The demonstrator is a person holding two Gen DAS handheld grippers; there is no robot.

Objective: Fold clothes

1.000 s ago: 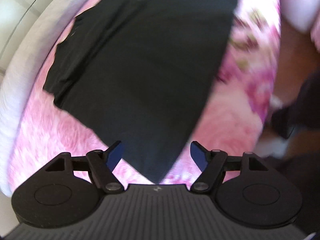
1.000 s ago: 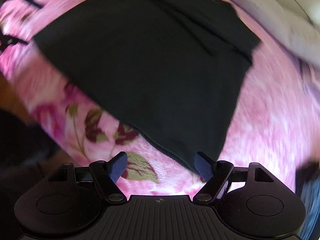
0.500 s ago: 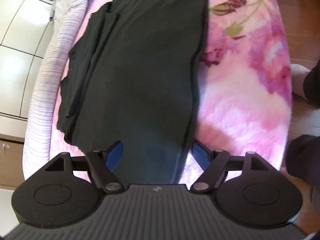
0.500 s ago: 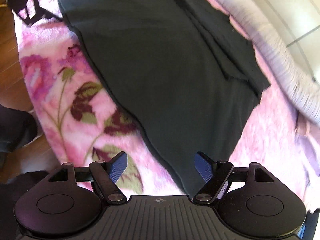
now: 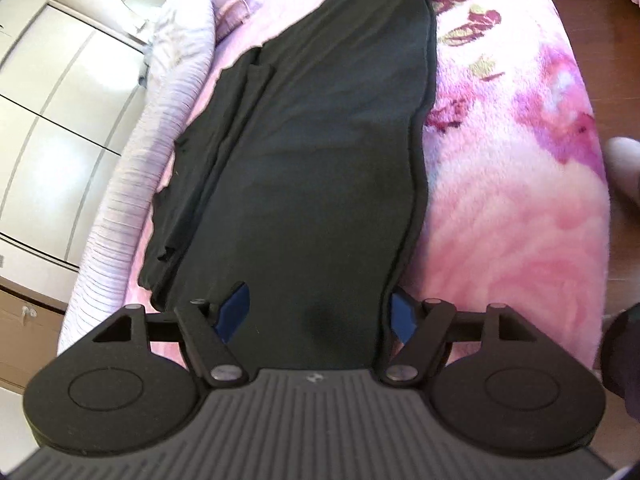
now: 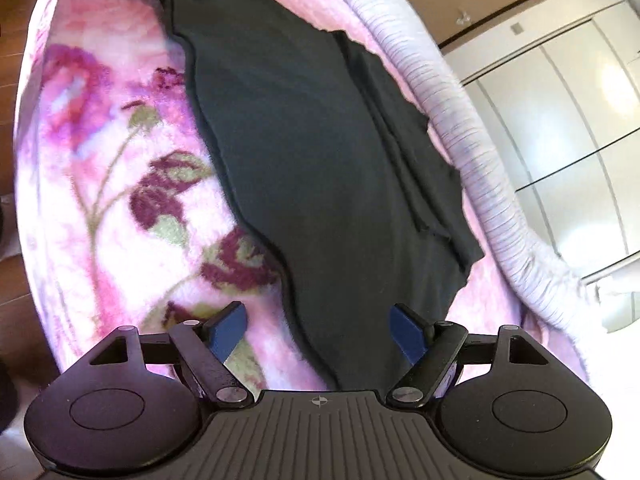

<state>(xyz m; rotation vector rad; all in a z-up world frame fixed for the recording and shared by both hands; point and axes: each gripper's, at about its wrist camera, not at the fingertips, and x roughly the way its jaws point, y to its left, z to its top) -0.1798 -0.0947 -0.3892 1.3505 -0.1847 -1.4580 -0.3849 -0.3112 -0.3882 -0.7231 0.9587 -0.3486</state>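
Observation:
A black garment (image 5: 320, 140) lies spread out flat and long on a pink flowered blanket (image 5: 500, 220); one long side is folded over as a narrower strip. My left gripper (image 5: 318, 308) hovers low over one end of it. Its jaws are closing, with the cloth's end lying between and below the blue pads (image 5: 234, 310), which do not press on it. At the opposite end of the garment (image 6: 320, 160), my right gripper (image 6: 318, 320) stands open, its left pad over the blanket (image 6: 120, 200) and its right pad over the cloth. Each view shows the other gripper far off at the top.
A ribbed lilac bolster (image 5: 132, 184) runs along the bed's far side, with white cabinet doors (image 5: 48, 120) behind it. Brown wooden floor (image 5: 616, 92) lies past the blanket's edge. Part of a person (image 5: 624, 168) shows at the right edge of the left wrist view.
Both grippers have come down and tilted toward the garment's ends, which now look larger and sharper. The garment has not moved. Both stay open.

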